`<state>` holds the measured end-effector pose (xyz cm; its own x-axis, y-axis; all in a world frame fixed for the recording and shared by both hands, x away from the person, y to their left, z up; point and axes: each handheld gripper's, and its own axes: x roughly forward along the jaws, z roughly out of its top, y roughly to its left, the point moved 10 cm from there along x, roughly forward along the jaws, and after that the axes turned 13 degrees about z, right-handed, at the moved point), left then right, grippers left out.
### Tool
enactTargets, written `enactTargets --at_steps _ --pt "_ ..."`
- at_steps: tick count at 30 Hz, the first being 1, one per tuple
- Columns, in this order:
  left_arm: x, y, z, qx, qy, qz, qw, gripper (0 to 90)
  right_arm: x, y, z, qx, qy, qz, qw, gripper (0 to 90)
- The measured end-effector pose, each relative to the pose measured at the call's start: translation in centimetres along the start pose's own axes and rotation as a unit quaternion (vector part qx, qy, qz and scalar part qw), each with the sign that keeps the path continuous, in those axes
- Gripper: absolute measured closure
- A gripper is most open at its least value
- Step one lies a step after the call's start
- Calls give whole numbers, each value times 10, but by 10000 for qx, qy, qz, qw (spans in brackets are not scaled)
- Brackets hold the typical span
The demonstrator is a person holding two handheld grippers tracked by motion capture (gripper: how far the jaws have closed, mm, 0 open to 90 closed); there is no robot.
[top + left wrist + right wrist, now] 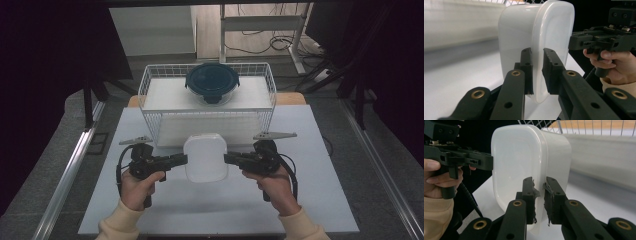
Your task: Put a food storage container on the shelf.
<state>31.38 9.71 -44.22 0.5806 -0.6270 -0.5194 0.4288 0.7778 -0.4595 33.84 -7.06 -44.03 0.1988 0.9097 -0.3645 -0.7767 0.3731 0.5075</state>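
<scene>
White, glossy plastic box (205,158) with rounded corners; my left hand-held gripper (181,159) and right hand-held gripper (229,159) pinch its rims above the pale desk (310,200), near a wire basket (150,100).

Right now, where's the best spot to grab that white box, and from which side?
By its protruding rim, one gripper from each side. The white box has smooth, rounded walls, but its thin rim fits between jaws, as the left gripper and right gripper show.
</scene>
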Motion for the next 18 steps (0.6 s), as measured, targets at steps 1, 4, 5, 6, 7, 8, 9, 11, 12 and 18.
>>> enactTargets --at_steps 1,4,5,6,7,8,9,11,12,18 --pt "-2 -1 4 26 -24 2 10000 792 -1 1 4 -24 -11 -5 10000 785" --pt "-6 -3 15 79 -101 12 9999 791 -3 5 15 -101 -53 -14 9999 785" --pt "-8 -4 23 121 -147 38 9998 791 -4 7 23 -144 -74 -34 9999 785" --pt "-8 -4 23 121 -147 38 9998 791 -4 7 23 -144 -74 -34 9999 785" --pt "-10 -5 27 157 -166 44 9997 791 -5 8 27 -159 -88 -37 9998 785" --pt "-11 -5 30 163 -182 51 9997 791 -5 9 32 -194 -117 -35 9997 785" --pt "-12 -6 34 177 -195 62 9996 791 -5 9 35 -200 -126 -31 9997 785" --pt "-14 -6 42 209 -228 80 9995 790 -6 11 43 -242 -157 -48 9996 784" --pt "-15 -7 46 207 -247 74 9995 790 -7 12 47 -265 -170 -51 9995 785" --pt "-21 -8 68 203 -350 60 9992 785 -12 24 72 -414 -220 -31 9989 785"
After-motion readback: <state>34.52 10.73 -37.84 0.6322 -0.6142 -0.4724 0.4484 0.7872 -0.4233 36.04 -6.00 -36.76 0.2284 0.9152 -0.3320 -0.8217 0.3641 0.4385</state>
